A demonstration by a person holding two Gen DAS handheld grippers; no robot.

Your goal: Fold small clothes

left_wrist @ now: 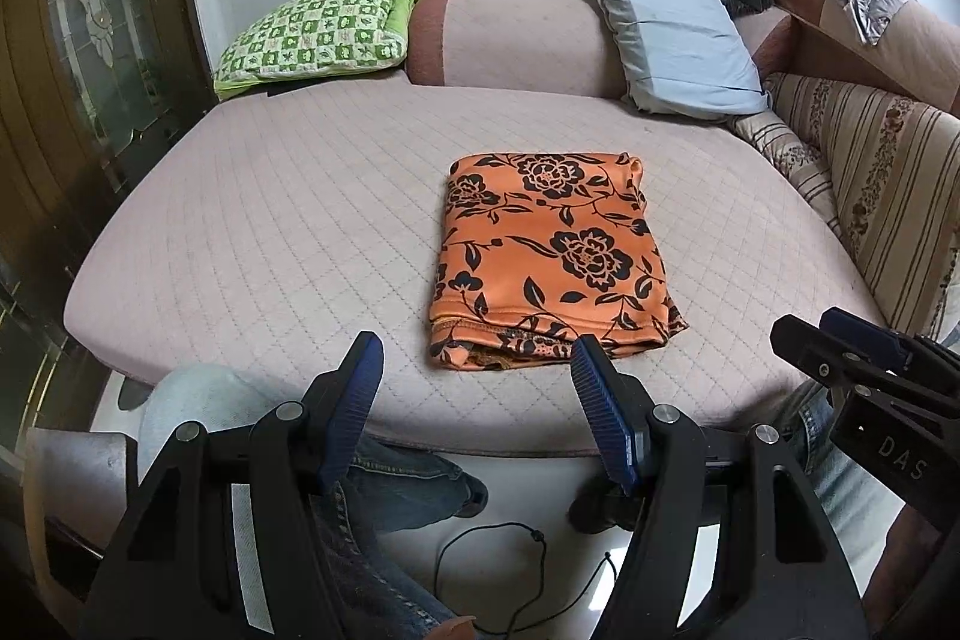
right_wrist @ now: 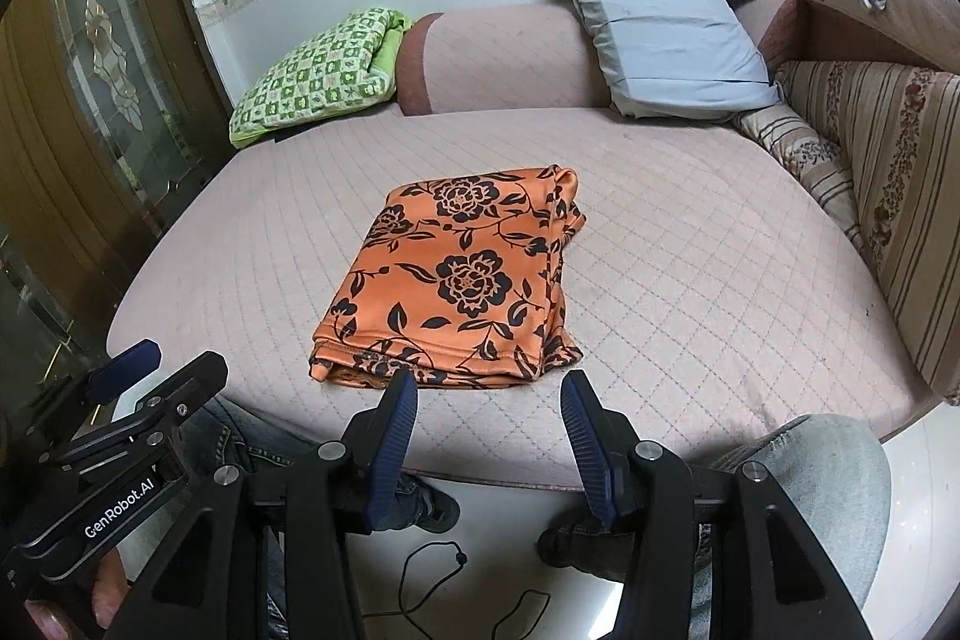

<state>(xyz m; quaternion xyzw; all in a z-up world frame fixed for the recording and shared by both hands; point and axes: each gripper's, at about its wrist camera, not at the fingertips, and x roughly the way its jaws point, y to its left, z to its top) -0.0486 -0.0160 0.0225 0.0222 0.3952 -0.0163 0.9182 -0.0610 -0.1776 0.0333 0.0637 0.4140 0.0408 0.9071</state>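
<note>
Right now the orange flowered garment [left_wrist: 552,256] is lying folded into a neat rectangle on the pink quilted sofa seat [left_wrist: 270,220], its hemmed end facing the person. The left tongs [left_wrist: 474,370] are hovering just short of that near hem, a little to its left, with the blue pads standing well apart and nothing between them; the right-hand pad [left_wrist: 594,394] is sitting in front of the hem's corner, though from this angle I can't quite say whether it is grazing the cloth. The right tongs [right_wrist: 489,394] are hanging over the same near edge, also parted, a shade narrower, gripping nothing, the hem showing just beyond the left pad [right_wrist: 402,400]. Both pairs are sitting side by side, pointing down toward the seat. Behind the garment a blue pillow [left_wrist: 672,28] and a green checked cushion [left_wrist: 318,28] are leaning against the backrest. The person's jeans-clad knees [right_wrist: 828,466] are showing below the seat edge.
</note>
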